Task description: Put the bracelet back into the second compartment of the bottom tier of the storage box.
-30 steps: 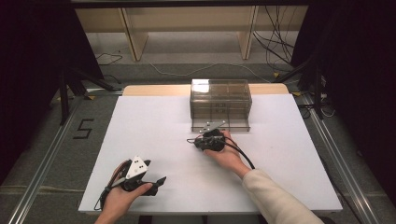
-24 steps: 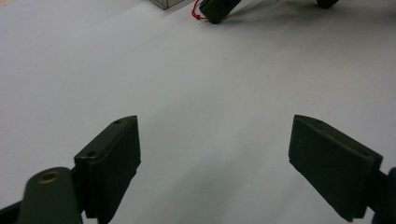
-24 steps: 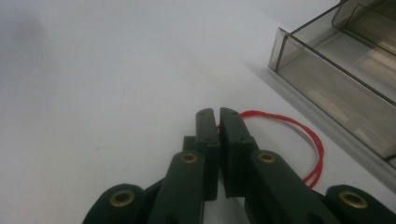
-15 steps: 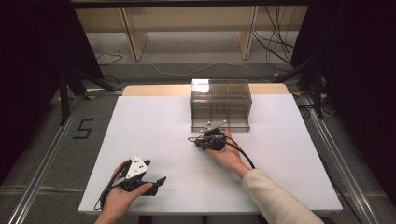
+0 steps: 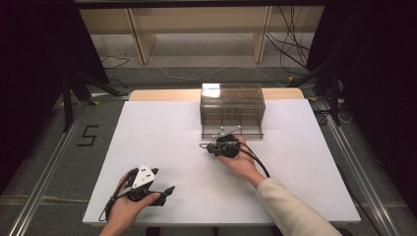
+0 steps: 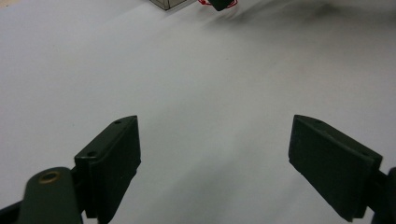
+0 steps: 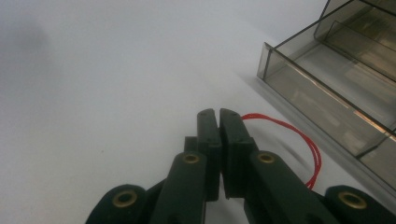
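Clear plastic box [image 5: 232, 104] beside right gripper [image 7: 219, 122]

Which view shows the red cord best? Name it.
The right gripper view: the red cord loops on the table beside the shut right gripper, near the clear box. The left gripper view catches a far red bit; in the high view I cannot make it out.

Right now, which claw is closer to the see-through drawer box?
The right claw. It sits just in front of the clear drawer box, by its pulled-out drawer. The left claw rests far off, near the table's front edge.
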A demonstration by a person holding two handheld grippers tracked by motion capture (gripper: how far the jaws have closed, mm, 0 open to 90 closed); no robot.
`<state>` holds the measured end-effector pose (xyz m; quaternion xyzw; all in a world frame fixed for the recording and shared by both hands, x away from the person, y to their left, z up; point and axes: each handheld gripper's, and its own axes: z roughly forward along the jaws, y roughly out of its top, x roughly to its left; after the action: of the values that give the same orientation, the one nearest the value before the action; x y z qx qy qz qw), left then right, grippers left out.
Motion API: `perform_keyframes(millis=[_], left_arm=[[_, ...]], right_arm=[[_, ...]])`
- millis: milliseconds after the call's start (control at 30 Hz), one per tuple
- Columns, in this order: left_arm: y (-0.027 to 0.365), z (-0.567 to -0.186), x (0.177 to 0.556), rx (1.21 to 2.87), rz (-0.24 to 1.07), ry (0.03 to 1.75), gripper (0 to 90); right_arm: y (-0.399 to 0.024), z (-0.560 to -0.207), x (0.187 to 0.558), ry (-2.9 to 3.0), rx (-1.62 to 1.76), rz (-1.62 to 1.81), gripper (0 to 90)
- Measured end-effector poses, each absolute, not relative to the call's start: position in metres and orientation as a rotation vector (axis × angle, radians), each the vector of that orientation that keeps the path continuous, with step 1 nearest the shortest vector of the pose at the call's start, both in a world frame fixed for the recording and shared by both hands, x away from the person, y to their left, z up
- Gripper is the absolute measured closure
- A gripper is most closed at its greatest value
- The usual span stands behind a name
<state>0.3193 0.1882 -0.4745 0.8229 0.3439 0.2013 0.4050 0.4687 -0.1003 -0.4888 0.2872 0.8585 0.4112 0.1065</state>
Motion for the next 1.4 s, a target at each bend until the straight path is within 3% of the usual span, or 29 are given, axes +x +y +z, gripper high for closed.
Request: perform_keyframes(millis=[1400], left_arm=[[0.188,-0.475,0.319,2.074,0.512,0.868,16.7]], right_arm=[[-0.113,-0.465,0.469,2.476,0.852,1.258,88.5]])
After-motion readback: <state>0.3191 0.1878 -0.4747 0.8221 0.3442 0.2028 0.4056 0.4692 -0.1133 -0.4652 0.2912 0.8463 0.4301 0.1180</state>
